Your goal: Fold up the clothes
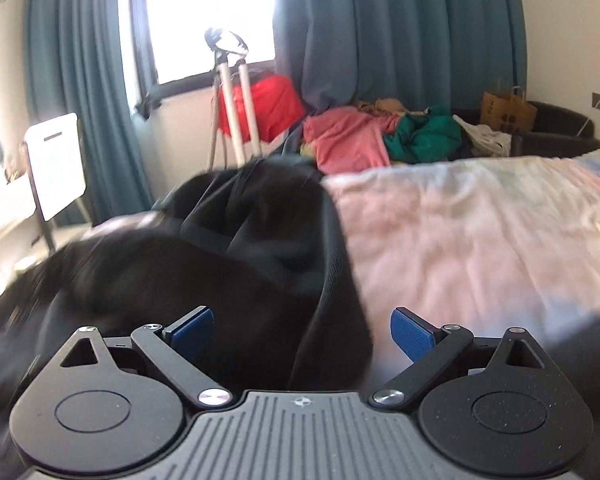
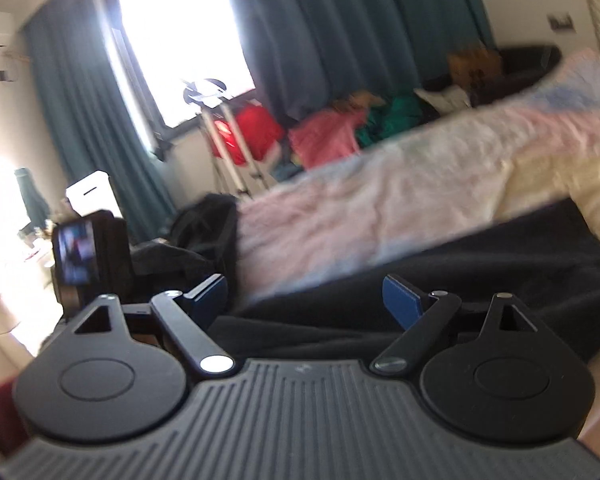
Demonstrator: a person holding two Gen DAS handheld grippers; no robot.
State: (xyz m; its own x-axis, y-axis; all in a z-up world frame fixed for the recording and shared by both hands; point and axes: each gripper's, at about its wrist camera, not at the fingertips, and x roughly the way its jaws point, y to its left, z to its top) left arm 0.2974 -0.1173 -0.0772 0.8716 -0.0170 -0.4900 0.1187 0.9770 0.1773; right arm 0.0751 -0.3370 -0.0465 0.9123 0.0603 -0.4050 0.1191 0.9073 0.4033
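Observation:
A black garment (image 1: 228, 248) lies crumpled on the bed's pastel blanket (image 1: 480, 232), spreading left and toward the camera. My left gripper (image 1: 302, 332) is open, its blue pads (image 1: 192, 330) wide apart just above the garment's near edge, holding nothing. In the right wrist view the same black garment (image 2: 480, 264) stretches across the blanket (image 2: 380, 208) in front of my right gripper (image 2: 304, 300), which is open and empty just above the cloth. The view is blurred.
A pile of pink (image 1: 348, 140) and green clothes (image 1: 424, 136) lies at the bed's far end. A tripod (image 1: 232, 92) and red bag (image 1: 272, 104) stand by the window. A white chair (image 1: 56, 164) is at left. A phone-like screen (image 2: 78, 252) stands at left.

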